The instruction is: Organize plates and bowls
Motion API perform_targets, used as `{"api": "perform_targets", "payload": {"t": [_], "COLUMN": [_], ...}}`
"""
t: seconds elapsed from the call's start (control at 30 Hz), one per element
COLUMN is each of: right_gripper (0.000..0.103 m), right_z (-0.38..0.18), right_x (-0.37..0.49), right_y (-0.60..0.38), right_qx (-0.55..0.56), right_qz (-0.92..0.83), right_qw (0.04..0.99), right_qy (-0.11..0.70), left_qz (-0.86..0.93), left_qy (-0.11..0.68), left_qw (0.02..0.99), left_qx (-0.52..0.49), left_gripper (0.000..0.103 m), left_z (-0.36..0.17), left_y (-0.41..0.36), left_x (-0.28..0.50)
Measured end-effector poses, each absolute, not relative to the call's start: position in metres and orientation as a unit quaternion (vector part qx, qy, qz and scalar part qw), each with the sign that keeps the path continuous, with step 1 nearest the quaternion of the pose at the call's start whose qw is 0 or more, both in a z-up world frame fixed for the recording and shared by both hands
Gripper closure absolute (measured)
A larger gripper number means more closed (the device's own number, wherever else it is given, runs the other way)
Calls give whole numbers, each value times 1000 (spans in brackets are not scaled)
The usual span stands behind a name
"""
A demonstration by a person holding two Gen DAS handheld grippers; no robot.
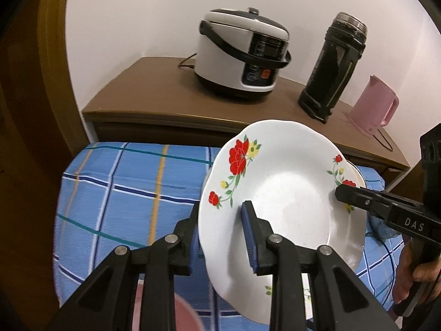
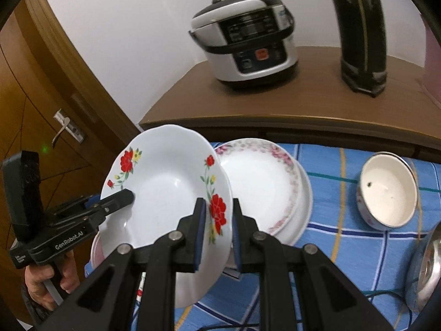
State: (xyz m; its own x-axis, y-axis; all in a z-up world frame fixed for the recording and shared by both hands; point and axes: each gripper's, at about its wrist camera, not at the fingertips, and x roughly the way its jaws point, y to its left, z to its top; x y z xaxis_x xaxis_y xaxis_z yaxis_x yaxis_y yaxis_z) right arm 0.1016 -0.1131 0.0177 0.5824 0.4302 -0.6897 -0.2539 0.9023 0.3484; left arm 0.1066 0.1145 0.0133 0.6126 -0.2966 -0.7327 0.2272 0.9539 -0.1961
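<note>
A white plate with red flowers [image 1: 286, 198] [image 2: 168, 190] is held tilted in the air above the blue checked cloth. My left gripper [image 1: 220, 215] [image 2: 121, 197] is shut on its left rim. My right gripper [image 2: 219, 215] [image 1: 344, 193] is shut on its right rim. A white plate with pink flower trim [image 2: 261, 182] sits on a stack of white dishes just behind the held plate. A small cream bowl [image 2: 388, 190] stands on the cloth at the right. A pink dish [image 1: 179, 314] lies below the held plate, mostly hidden.
A wooden cabinet [image 1: 154, 93] behind the table carries a rice cooker [image 1: 242, 52], a black thermos [image 1: 336, 66] and a pink jug [image 1: 372, 104]. A steel lid [image 2: 427, 262] lies at the right edge. A wooden door [image 2: 41, 115] stands at the left.
</note>
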Motion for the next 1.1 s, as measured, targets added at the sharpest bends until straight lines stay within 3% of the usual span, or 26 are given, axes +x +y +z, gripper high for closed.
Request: {"api": "perform_targets", "payload": {"t": [1.1], "right_gripper": [86], "right_z": [-34], "right_x": [158], "right_y": [-164], "right_qx": [144], "right_qz": [165], "right_qw": [874], "right_qy": [435], "left_qz": [-120], "left_qy": [437], "left_qw": [890], "left_qx": [-38], "left_gripper": [70], "left_z": [-30], "left_y": [63], "left_x": [181]}}
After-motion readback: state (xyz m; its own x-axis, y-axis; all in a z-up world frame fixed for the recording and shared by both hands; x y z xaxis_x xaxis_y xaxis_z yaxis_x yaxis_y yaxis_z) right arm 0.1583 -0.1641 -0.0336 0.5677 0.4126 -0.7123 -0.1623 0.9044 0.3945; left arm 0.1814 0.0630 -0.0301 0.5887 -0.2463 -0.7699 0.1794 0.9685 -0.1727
